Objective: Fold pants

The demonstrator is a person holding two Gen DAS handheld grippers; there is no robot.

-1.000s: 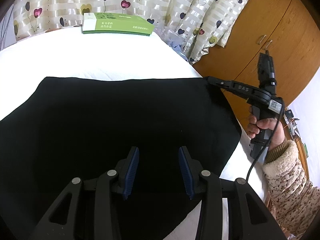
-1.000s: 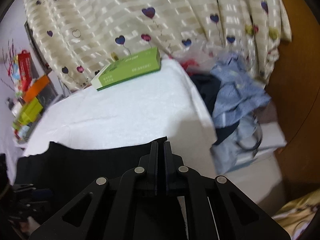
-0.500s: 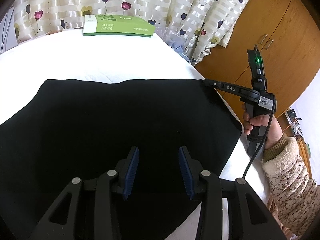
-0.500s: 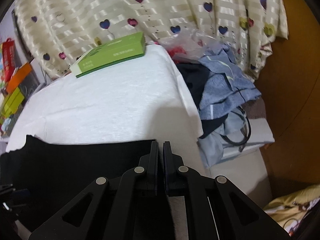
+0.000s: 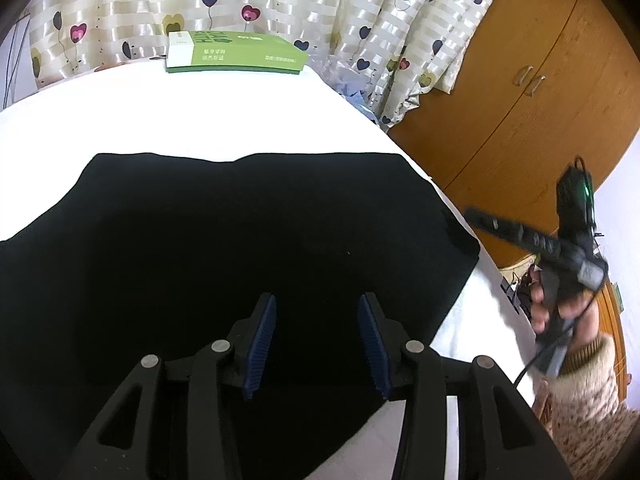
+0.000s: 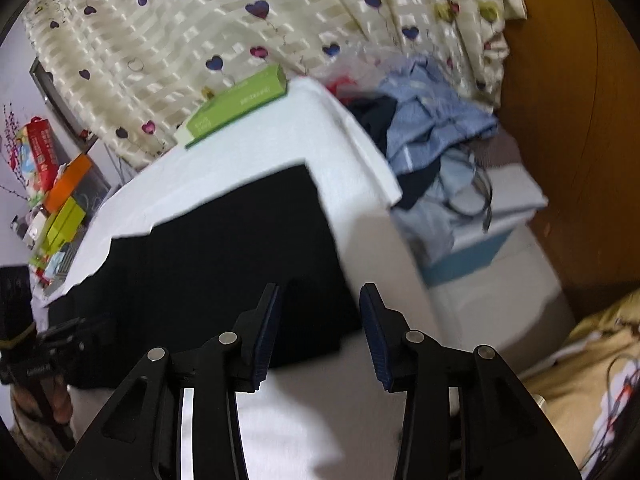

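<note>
While the black pants (image 5: 248, 248) lie flat on the white table (image 5: 200, 120) ahead of and beneath both sets of jaws, left gripper (image 5: 316, 344) and right gripper (image 6: 318, 332) opening on nothing, the soft, light cloth looks best pinched at a corner.

A: what colour are the pants (image 5: 248, 240)? They look pure black ahead of the jaws, no pattern.

B: yep, plain black on a white table (image 5: 160, 120). Past them there's a green box (image 5: 236, 54) with a white end. The curtain (image 5: 360, 8) behind is cream stripes with purple, pink and olive hearts.

A: and right of the jaws?

B: orange-brown wooden cabinet (image 5: 520, 100), plus a cream sleeve (image 5: 588, 396) with little reddish flecks. Gripper pads (image 5: 262, 344) are dark blue.
</note>
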